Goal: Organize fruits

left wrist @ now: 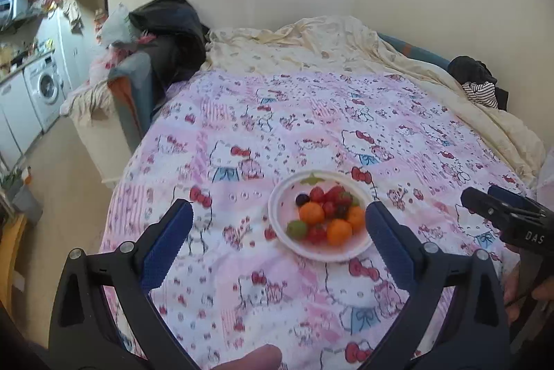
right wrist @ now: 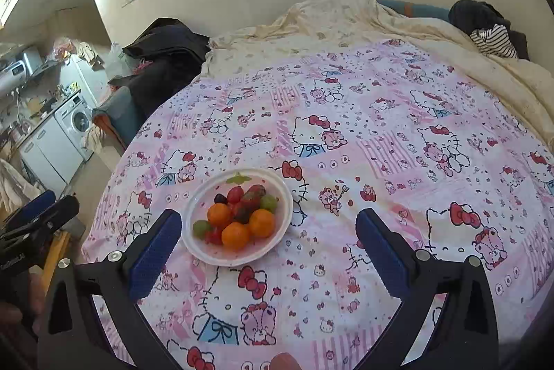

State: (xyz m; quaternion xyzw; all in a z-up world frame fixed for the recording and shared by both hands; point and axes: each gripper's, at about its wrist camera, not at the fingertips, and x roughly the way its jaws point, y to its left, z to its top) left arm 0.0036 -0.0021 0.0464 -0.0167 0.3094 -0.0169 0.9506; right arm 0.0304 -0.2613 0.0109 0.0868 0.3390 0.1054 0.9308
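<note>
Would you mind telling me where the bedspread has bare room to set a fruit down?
The pink patterned bedspread lies bare to the right of the white plate, up to the rumpled cream blanket. It is also bare between the plate and the near edge. Only the plate is crowded: oranges, strawberries and grapes fill it.

Home: bed (right wrist: 346,113), washing machine (right wrist: 78,119), probably kitchen counter (left wrist: 20,68) beyond.

Plate (right wrist: 239,257) on bed (right wrist: 381,127), fruits (right wrist: 239,214) heaped in it; blanket (right wrist: 346,20) behind; washing machine (right wrist: 78,119) far left.
</note>
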